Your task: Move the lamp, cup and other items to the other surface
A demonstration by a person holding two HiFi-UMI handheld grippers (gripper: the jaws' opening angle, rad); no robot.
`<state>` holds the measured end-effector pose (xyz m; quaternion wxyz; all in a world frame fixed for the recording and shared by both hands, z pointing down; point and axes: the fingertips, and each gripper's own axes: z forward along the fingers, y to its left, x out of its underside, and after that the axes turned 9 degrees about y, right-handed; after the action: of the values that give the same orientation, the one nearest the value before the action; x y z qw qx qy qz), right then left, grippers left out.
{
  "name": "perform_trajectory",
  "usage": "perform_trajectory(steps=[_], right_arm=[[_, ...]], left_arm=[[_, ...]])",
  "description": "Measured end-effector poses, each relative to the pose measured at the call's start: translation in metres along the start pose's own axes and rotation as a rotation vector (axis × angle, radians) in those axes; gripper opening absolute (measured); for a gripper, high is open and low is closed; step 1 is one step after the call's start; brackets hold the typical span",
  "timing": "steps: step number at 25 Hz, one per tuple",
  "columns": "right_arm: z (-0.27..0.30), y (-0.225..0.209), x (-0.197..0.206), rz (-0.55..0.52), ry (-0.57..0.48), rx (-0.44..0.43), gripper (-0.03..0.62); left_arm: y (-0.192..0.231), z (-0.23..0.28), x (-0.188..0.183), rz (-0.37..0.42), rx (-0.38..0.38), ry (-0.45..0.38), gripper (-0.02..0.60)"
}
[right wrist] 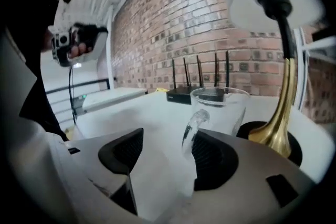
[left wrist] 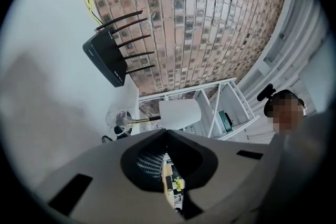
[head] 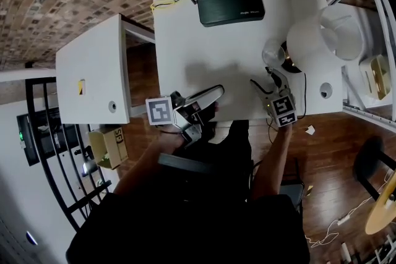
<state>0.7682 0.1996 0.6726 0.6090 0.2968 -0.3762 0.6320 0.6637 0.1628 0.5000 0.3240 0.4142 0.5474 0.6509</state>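
Observation:
A clear glass cup (head: 273, 52) with a handle stands on the white desk (head: 185, 52), beside the lamp (head: 309, 40) with its white shade, brass stem and black base. My right gripper (head: 267, 80) sits just short of the cup and is open. In the right gripper view the cup (right wrist: 220, 110) has its handle turned towards the right gripper (right wrist: 165, 144), close to the right pad and not pressed. The lamp stem (right wrist: 281, 113) rises to the right. My left gripper (head: 213, 93) lies near the desk's front edge, shut and empty. The left gripper view shows the left gripper (left wrist: 167, 139), the cup (left wrist: 119, 119) and the lamp (left wrist: 179, 113).
A black router (head: 230, 3) with several antennas sits at the desk's back, with a yellow cable (head: 162, 5) beside it. A second white surface (head: 93, 65) stands to the left across a gap. A white shelf (head: 374, 74) is at the right. A cardboard box (head: 108, 146) lies on the floor.

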Motion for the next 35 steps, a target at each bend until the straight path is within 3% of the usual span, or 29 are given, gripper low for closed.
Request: perform_trajectory(steps=[2,7,13,15,17,18,23,26,30,35], right_arm=[[-0.014,-0.011,0.002,0.117,-0.122,-0.033,0.308],[-0.042,-0.034,0.008,0.248,-0.216,-0.022,0.299],[-0.071,-0.042,-0.018,0.537,-0.431,-0.096,0.253],[-0.083,-0.047,-0.024,0.640,-0.494,-0.100,0.179],[-0.097,-0.049,-0.032,0.723,-0.568,-0.110,0.036],[-0.104,-0.047,-0.037,0.753,-0.607,-0.120,0.018],[-0.142,-0.027,-0.080,0.852,-0.820,-0.206,0.017],[-0.161,-0.004,-0.113,0.849,-0.904,-0.228,0.018],[-0.176,0.033,-0.154,0.834,-0.966,-0.235,0.018],[-0.186,0.087,-0.194,0.883,-0.968,-0.190,0.018]], left_arm=[[0.002,0.001,0.001,-0.004,-0.005,0.004,0.002],[0.010,0.006,0.002,-0.015,-0.021,0.006,0.002],[0.004,0.018,0.005,-0.010,0.002,0.025,0.002],[0.000,0.020,0.005,-0.010,0.019,0.028,0.002],[-0.004,0.020,0.006,-0.007,0.039,0.031,0.002],[-0.007,0.019,0.007,-0.003,0.050,0.034,0.002],[-0.023,0.006,0.006,0.014,0.108,0.045,0.002],[-0.035,-0.010,0.003,0.032,0.150,0.052,0.002],[-0.050,-0.033,0.001,0.057,0.197,0.074,0.002],[-0.077,-0.065,0.002,0.089,0.274,0.110,0.002]])
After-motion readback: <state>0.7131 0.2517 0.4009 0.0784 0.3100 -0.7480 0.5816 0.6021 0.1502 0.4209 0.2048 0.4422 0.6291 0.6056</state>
